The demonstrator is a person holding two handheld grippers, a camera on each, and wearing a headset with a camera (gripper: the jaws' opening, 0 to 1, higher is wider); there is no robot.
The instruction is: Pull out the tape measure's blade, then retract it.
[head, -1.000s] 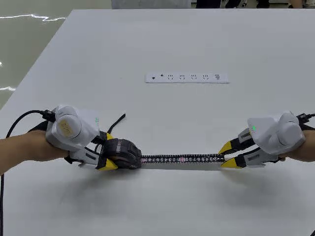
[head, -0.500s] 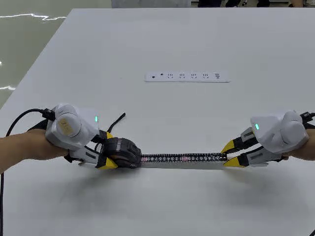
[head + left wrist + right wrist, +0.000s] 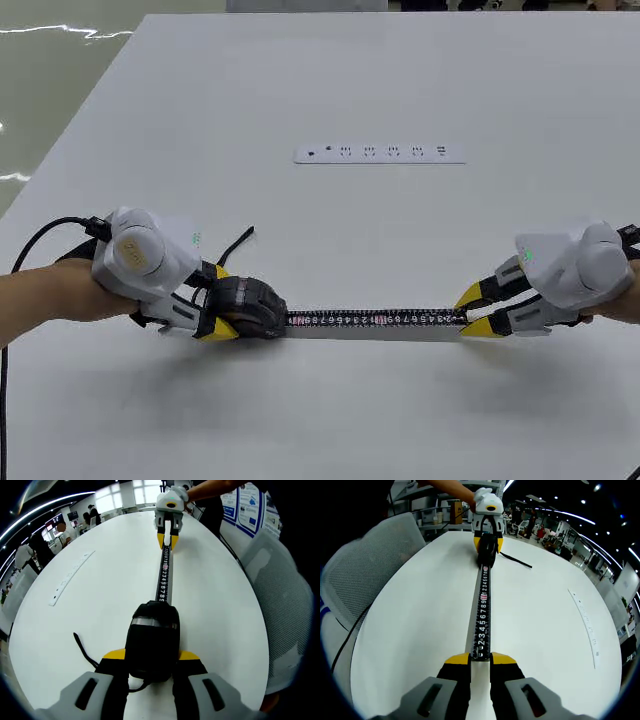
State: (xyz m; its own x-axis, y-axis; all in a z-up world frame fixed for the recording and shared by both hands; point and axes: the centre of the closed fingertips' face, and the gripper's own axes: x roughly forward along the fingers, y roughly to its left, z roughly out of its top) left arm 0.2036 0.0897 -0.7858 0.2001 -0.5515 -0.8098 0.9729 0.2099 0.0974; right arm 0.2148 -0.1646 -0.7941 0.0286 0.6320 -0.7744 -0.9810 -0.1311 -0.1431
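Surface [image 3: 400, 80]: a wide, pale top that carries everything here; its far edge runs along the top of the head view.
Mesh chair [image 3: 280, 595]: grey, beside the surface's near edge; seen in both gripper views.
Left tongs [image 3: 222, 303]: at the near left of the surface, held in a hand. The yellow-tipped jaws are closed against the two sides of the tape measure, with the case wedged between them.
Right tongs [image 3: 472, 312]: at the near right, well apart from the left tongs and pointing toward them. The jaws are drawn nearly together and pinch the free end of the blade between their yellow tips.
Power strip [image 3: 380, 154]: white, flat on the middle of the surface, beyond both tongs and roughly parallel to the blade.
Tape measure [image 3: 248, 307]: a black case at the near left of the surface, inside the left tongs, its mouth facing the right tongs.
Blade [image 3: 375, 321]: pulled out in a straight line from the case to the right tongs, low over the surface, numbers facing up; in the right gripper view [image 3: 483, 610] it runs straight away from the jaw tips.
Strap [image 3: 237, 245]: thin and black, lying on the surface just behind the case.
Cable [image 3: 40, 240]: black, curving away from the back of the left tongs.
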